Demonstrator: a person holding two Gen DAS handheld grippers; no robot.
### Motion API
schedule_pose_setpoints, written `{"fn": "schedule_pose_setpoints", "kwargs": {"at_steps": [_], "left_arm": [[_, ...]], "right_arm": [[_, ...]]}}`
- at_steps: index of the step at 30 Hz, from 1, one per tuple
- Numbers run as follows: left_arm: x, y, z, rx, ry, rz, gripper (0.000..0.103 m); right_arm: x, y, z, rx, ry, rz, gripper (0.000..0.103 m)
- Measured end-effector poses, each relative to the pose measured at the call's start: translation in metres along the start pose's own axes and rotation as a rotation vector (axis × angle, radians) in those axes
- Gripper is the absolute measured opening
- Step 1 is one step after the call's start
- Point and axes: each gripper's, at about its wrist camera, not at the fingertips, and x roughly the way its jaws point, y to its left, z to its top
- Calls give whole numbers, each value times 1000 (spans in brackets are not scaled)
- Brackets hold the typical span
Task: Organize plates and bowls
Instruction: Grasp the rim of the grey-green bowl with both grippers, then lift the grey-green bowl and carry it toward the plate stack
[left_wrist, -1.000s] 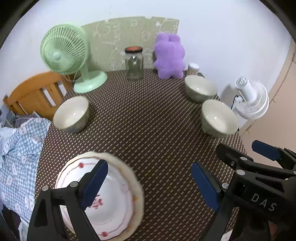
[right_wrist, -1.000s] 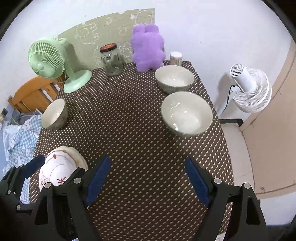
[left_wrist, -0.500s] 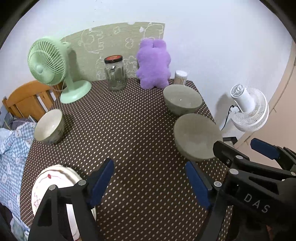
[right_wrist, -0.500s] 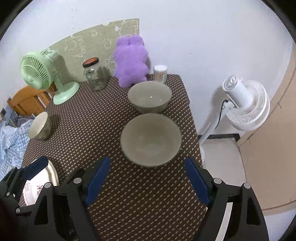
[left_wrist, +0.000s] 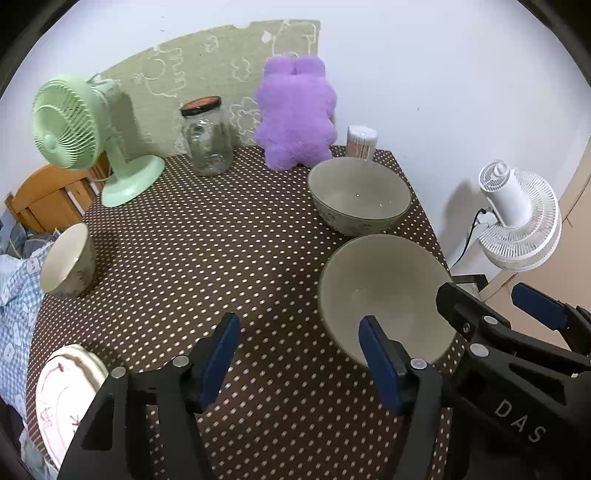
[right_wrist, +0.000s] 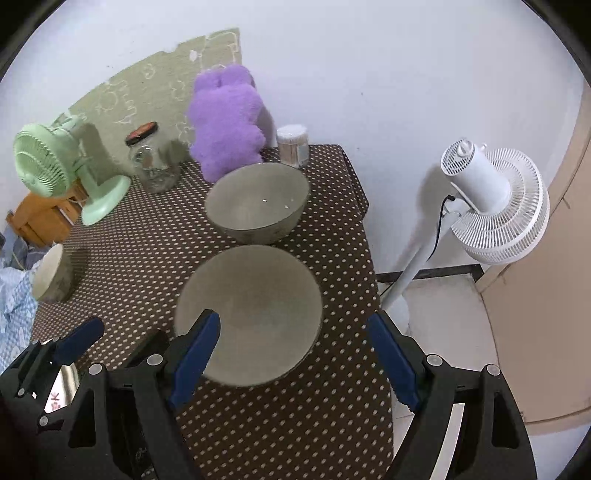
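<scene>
Three grey-green bowls stand on the brown dotted table. The near right bowl (left_wrist: 384, 295) (right_wrist: 251, 314) lies just ahead of my right gripper (right_wrist: 295, 354), which is open with its left finger over the bowl's near rim. A second bowl (left_wrist: 360, 195) (right_wrist: 258, 203) stands behind it. A third bowl (left_wrist: 66, 260) (right_wrist: 51, 273) stands at the left edge. White plates with a red pattern (left_wrist: 66, 398) are stacked at the near left. My left gripper (left_wrist: 299, 354) is open and empty above the table, left of the near bowl.
A green fan (left_wrist: 81, 136), a glass jar (left_wrist: 207, 136), a purple plush toy (left_wrist: 295, 114) and a toothpick holder (left_wrist: 362, 142) line the table's back. A white floor fan (right_wrist: 487, 199) stands right of the table. A wooden chair (left_wrist: 48, 195) is at the left.
Both grippers have moved right and forward towards the near right bowl, which now looks much larger. The plates have slid to the left edge of view. Both grippers stay open.
</scene>
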Motion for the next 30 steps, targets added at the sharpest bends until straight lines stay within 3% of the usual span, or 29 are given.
{"fn": "schedule_pose_setpoints", "kwargs": {"at_steps": [3,8,22,30], "left_arm": [[15,-8,8,-5,12,-1,59],[37,-16,14,-6,43,-18,41],[70,-22,14,-14,99,-11,19],[69,-24,13,13,112,7,18]], "right_arm": [[14,-8,6,14,13,5,84],[40,-16,14,32,54,28,65],[78,-13,16,23,134,77,21],[76,-9,14,13,137,64,19]]}}
